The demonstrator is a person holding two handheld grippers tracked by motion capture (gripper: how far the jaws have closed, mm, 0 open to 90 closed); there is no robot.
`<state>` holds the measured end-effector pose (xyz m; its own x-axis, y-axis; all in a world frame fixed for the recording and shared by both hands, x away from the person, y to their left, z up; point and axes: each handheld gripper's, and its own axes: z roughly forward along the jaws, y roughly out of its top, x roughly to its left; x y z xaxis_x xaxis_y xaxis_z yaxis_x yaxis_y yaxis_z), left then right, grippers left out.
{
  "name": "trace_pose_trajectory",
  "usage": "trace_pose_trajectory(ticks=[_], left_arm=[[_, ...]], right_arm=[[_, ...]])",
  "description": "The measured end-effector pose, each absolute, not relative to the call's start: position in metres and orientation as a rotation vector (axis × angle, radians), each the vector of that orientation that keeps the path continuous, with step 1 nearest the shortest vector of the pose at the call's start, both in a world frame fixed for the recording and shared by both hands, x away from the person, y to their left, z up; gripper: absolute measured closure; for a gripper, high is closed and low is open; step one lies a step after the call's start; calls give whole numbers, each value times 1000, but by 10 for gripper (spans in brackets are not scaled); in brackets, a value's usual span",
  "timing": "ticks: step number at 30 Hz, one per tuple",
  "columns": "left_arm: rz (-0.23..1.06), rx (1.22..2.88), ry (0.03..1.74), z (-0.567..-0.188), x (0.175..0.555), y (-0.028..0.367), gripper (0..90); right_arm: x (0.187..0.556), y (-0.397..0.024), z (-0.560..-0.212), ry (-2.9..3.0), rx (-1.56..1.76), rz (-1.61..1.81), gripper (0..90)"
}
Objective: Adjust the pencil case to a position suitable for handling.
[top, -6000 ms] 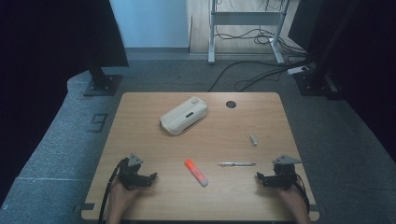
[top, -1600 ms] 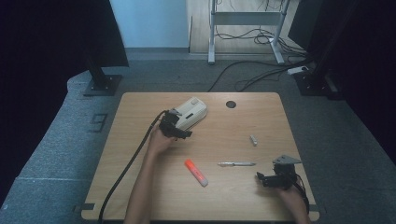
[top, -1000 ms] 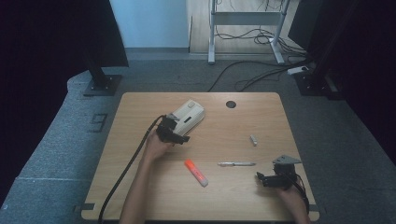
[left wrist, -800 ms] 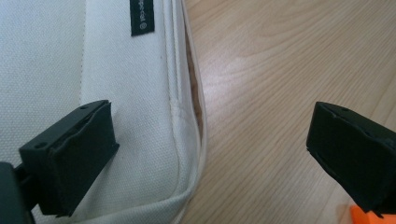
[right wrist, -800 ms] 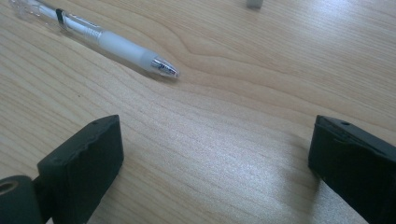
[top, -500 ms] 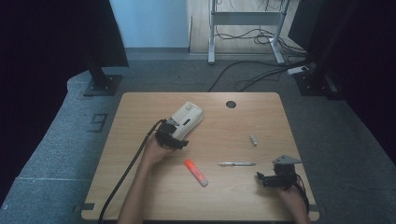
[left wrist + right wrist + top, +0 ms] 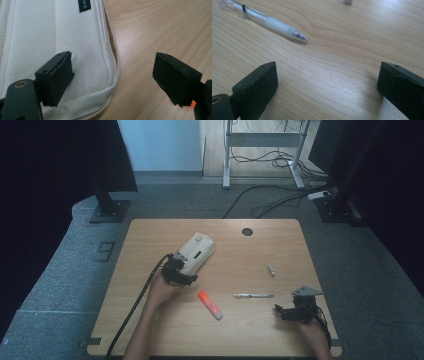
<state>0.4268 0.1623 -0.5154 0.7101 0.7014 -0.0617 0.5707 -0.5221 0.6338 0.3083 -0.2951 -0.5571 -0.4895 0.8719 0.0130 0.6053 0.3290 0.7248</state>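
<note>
Fingers (image 7: 56, 80) of the left gripper (image 7: 112, 80) stand fairly wide and have just been closing, one pad over the near corner of the white pencil case (image 7: 50, 37), the other out over bare table (image 7: 150, 330); nothing is pinched yet. That pouch lies toward the far left of the tabletop, angled, its zip edge slightly agape. It looks like soft, light canvas that will sag and fold, so the stitched corner seam seems the firmest bite. Parked near the pen (image 7: 265, 21), the right gripper (image 7: 325, 92) is open and empty.
</note>
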Motion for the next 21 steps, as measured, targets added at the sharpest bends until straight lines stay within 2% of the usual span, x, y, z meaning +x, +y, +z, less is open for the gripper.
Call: trace_pose_trajectory(ticks=[10,21], left_arm=[[260,2213,989,-517,399,172,205],[307,2229,1044,-520,363,182,213]], right_arm=[[308,-295,-557,2220,1308,963,29],[308,-295,-557,2220,1308,963,29]])
